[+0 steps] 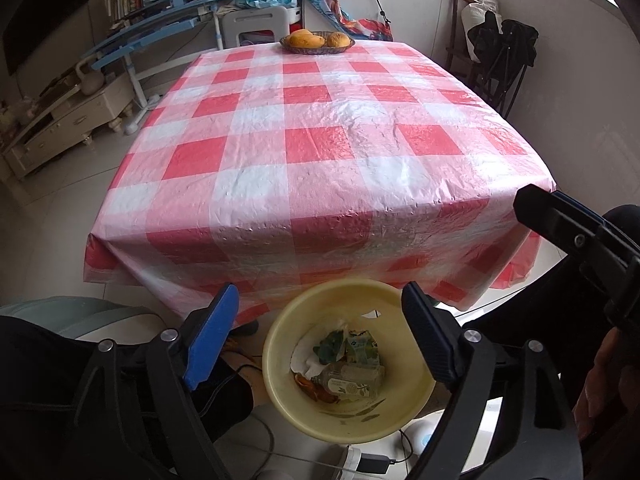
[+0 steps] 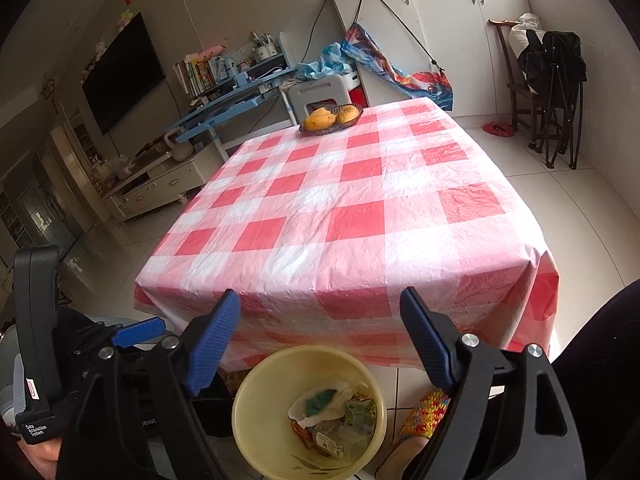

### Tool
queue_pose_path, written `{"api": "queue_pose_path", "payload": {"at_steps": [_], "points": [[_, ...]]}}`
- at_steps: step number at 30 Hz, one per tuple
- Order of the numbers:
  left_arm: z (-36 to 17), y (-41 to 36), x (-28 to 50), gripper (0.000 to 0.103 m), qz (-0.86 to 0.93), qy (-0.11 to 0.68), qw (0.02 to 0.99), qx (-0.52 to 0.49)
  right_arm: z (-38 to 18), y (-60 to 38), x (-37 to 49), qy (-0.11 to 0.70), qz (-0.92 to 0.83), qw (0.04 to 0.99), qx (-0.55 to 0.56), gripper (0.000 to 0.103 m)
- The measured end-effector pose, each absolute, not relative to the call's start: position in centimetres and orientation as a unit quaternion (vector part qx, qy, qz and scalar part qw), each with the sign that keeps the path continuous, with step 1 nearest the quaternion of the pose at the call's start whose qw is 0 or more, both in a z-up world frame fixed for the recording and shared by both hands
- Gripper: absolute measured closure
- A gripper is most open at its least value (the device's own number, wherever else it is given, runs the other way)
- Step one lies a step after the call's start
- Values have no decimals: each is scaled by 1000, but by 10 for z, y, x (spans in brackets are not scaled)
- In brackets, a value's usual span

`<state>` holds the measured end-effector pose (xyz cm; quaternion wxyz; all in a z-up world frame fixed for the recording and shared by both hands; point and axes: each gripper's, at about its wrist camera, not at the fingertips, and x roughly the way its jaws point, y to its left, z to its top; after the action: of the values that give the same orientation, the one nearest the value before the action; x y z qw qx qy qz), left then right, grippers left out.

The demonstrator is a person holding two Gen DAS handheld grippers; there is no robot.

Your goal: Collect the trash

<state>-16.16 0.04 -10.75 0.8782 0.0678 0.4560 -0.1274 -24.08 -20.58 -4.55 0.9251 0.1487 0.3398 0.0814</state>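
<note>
Down at the bottom centre of both wrist views sits the yellow bin (image 1: 280, 380) (image 2: 248, 424), on the pale tiled floor just in front of the table's near edge. Inside it lies the trash (image 1: 344, 368) (image 2: 336, 420): a crumpled white sheet, a green scrap, a greenish printed wrapper, a clear plastic bottle on its side and something orange at the lower left of the heap.

The left gripper (image 1: 320, 332) frames the bin from above, jaws standing wide apart with nothing between them; one blue pad (image 1: 212, 340) shows at lower left of that view. The right gripper (image 2: 320, 336) hangs over the bin likewise, jaws spread wide and empty. No earlier frame is at hand to compare. In the left view the right gripper's black body juts in from the right edge (image 1: 576, 240); in the right view the left one stands at the far left (image 2: 36, 328), held in a hand.

Beyond the bin, the table (image 1: 320, 140) (image 2: 360, 216) wears a red-and-white checked plastic cloth that fills the middle of both frames. At its far end rests a dark basket of yellow-orange fruit (image 1: 316, 42) (image 2: 330, 118). Cables and a white power strip (image 1: 352, 460) lie on the floor at the bottom of the left view. A dark television (image 2: 120, 76) hangs on the wall at upper left, and white cabinets (image 2: 440, 32) stand at upper right.
</note>
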Motion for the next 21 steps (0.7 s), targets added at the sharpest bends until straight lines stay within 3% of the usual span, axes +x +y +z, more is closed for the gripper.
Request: {"api": "queue_pose_path", "payload": {"at_steps": [13,21], "points": [[-75,13,-167,16,-90,369,924,47,-22,-202,-253,272,29,959,81,9],[-57,23,-167,15,-66,319,945,34,-13,-203,-254,237,4,970,45,8]]}}
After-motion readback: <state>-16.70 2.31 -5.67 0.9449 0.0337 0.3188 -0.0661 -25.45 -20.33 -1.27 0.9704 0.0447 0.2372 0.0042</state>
